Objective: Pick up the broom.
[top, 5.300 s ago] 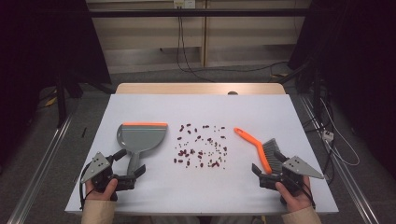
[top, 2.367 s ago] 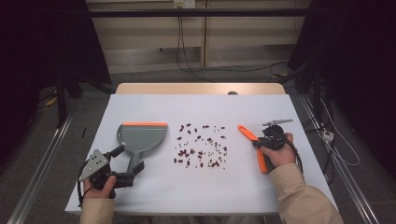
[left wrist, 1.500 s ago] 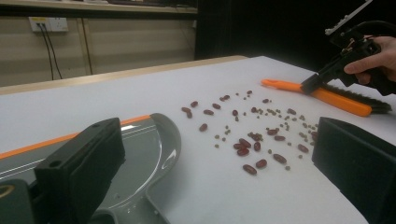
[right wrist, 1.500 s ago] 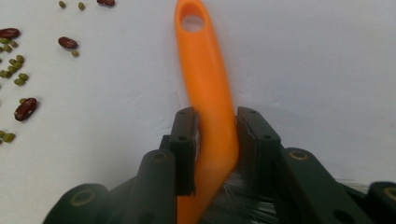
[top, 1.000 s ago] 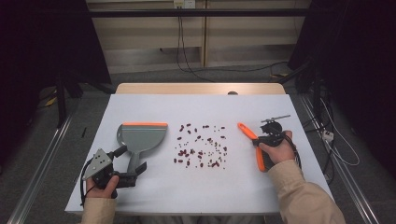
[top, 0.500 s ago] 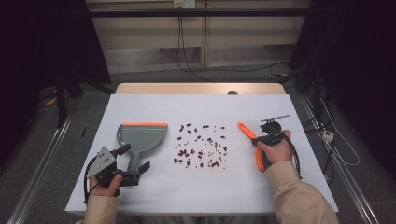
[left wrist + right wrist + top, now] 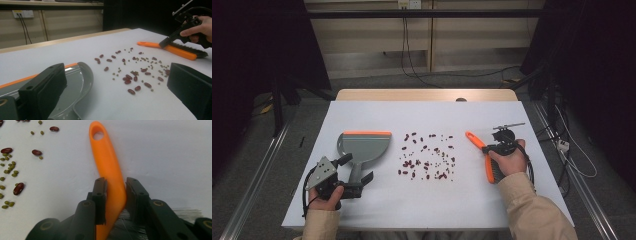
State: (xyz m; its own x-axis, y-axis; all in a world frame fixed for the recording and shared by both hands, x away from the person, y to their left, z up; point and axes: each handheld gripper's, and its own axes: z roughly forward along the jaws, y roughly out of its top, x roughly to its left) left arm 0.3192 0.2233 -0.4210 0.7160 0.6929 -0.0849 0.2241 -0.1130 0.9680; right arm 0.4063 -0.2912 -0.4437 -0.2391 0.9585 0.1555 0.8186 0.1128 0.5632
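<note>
An orange hand brush (image 7: 486, 161) lies at the right of the white table, bristles toward the person. My right gripper (image 7: 490, 150) is shut on its handle (image 7: 110, 170), having just closed; both jaws (image 7: 116, 182) flank the orange bar where it meets the bristles. A grey dustpan (image 7: 364, 147) with an orange lip lies at the left. My left gripper (image 7: 356, 169) stands open at the dustpan's handle, which runs between its jaws (image 7: 115, 87) untouched. Red and green beans (image 7: 427, 157) are scattered between dustpan and brush (image 7: 172, 48).
The white table top (image 7: 422, 115) ends in a wooden strip (image 7: 427, 94) at the far side. Cables (image 7: 562, 145) lie on the floor to the right. Metal rails (image 7: 257, 185) run along the floor at the left.
The right gripper has closed onto the brush handle where it was. The left gripper has tilted a little and edged toward the dustpan handle. The beans lie as before.
</note>
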